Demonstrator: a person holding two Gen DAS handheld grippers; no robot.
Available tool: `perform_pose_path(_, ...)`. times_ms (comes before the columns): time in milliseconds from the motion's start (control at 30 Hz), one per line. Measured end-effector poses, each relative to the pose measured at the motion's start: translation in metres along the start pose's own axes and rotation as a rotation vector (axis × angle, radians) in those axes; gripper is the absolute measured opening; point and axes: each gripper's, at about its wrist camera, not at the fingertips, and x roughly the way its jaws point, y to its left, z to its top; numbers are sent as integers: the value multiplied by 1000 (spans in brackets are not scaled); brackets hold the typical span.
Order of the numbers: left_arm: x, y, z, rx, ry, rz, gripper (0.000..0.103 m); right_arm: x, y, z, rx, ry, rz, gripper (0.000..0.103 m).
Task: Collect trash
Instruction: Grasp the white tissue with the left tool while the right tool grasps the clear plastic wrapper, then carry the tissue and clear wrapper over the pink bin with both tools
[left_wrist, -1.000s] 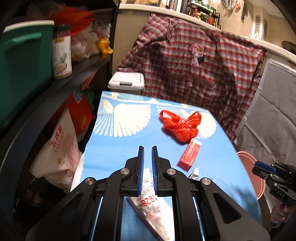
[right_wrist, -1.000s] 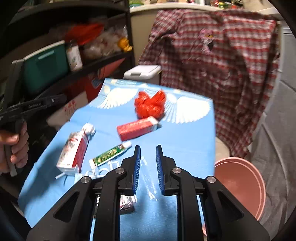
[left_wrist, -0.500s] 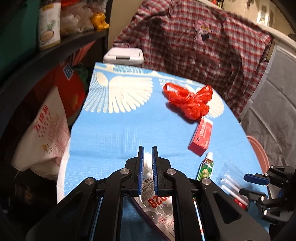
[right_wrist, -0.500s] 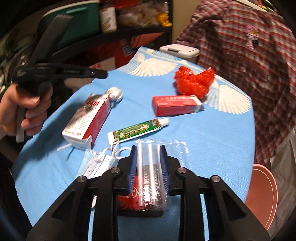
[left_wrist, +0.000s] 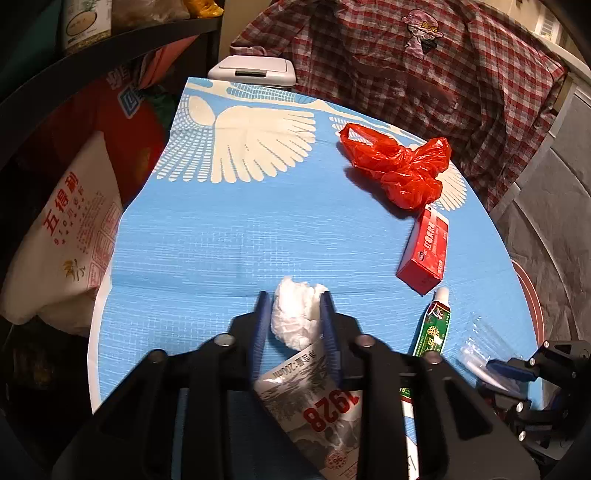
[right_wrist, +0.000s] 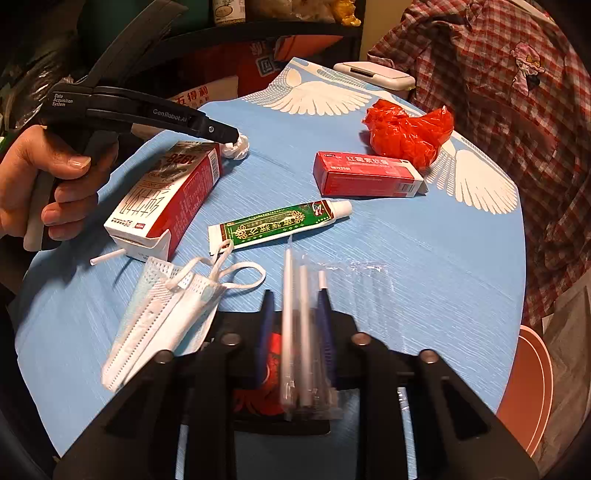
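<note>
Two pickups underway: left gripper (left_wrist: 295, 317) opening around the tissue wad (left_wrist: 297, 314) at 6 o'clock, right gripper (right_wrist: 295, 325) closing on the straw packet (right_wrist: 301, 332); next, lift toward the basin (right_wrist: 528, 387) at 4 o'clock.

milk carton (left_wrist: 317, 413) lower half hidden behind left gripper frame, bottom cut by picture edge; red-printed packet (right_wrist: 273, 373) mostly covered by right gripper body and the straw sleeve (right_wrist: 301, 332); pink basin (right_wrist: 524, 387) only a sliver past the table edge (right_wrist: 513, 295); clear wrap (left_wrist: 476, 343) too blurred to read
</note>
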Motion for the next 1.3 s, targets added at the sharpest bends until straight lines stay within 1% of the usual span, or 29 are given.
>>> perform_pose_path(33, -1, -2, 1, 3, -4, 3, 17, -1, 0, 0, 1, -2, -1, 9)
perform_pose_path(133, -8, -4, 4, 7, -32, 13, 14, -5, -2, 1, 3, -12, -12, 6)
perform_pose_path(267, -18, -6, 7, 10, -66, 17, 13, -12, -7, 0, 17, -32, -29, 5)
perform_pose_path(500, -44, -12, 11, 5, -134, 3, 13, -34, -19, 3, 68, -97, -62, 5)
perform_pose_path(867, -85, -34, 11, 13, -232, -2, 13, -71, -29, 6, 139, -219, -117, 5)
perform_pose_path(1033, -98, -46, 8, 12, -262, -8, 13, -87, -34, 5, 173, -264, -138, 5)
perform_pose_path(1300, -110, -65, 0, 25, -283, -7, 13, -109, -44, -2, 232, -311, -174, 5)
